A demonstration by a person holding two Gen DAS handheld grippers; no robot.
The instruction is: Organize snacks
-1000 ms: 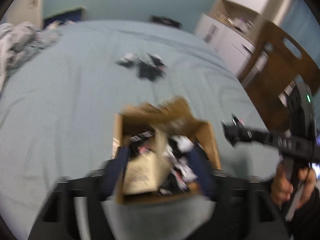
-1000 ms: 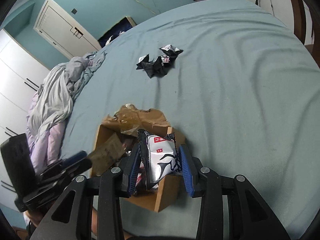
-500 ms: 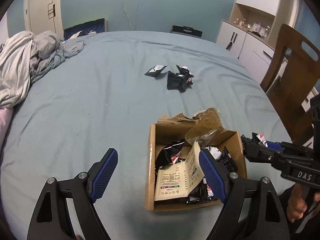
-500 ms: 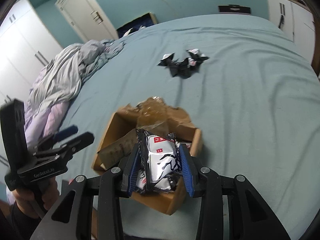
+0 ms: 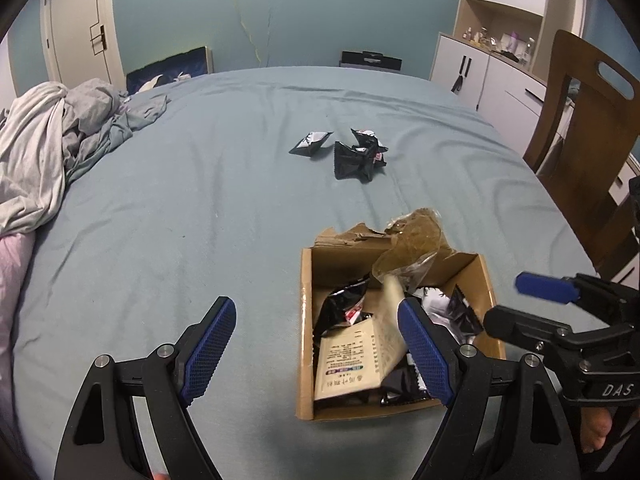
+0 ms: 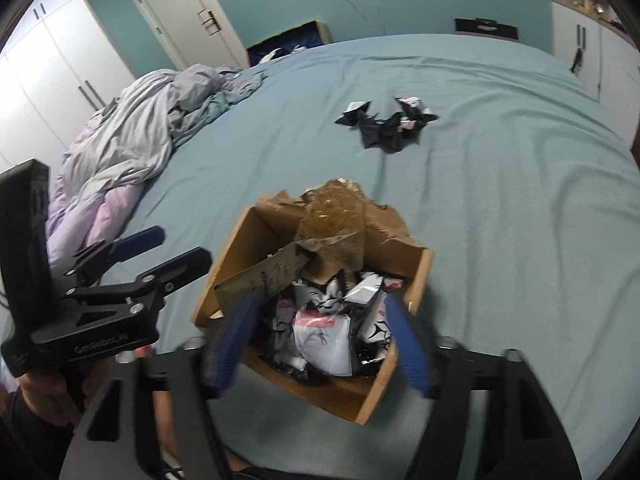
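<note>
An open cardboard box point(image 5: 306, 320) point(image 6: 416, 280) sits on the blue bed, holding several black-and-white snack packets point(image 6: 320, 332) and a beige card point(image 5: 352, 364). A small pile of loose black snack packets point(image 5: 356, 156) point(image 6: 390, 128) lies farther out on the bed. My left gripper point(image 5: 316, 344) is open and empty, just left of the box; it also shows in the right wrist view point(image 6: 160, 248). My right gripper point(image 6: 320, 344) is open over the box's near side, with nothing between its fingers; it also shows in the left wrist view point(image 5: 520, 300).
Crumpled grey and lilac bedding point(image 5: 44, 140) point(image 6: 132, 148) is heaped at the left. A wooden chair point(image 5: 588, 152) and white cabinets point(image 5: 484, 72) stand to the right of the bed. Torn brown flaps and plastic point(image 6: 336, 208) stick up at the box's far side.
My right gripper has opened and the silver snack packet it held now lies in the box. My left gripper has drawn back to the left of the box, open.
</note>
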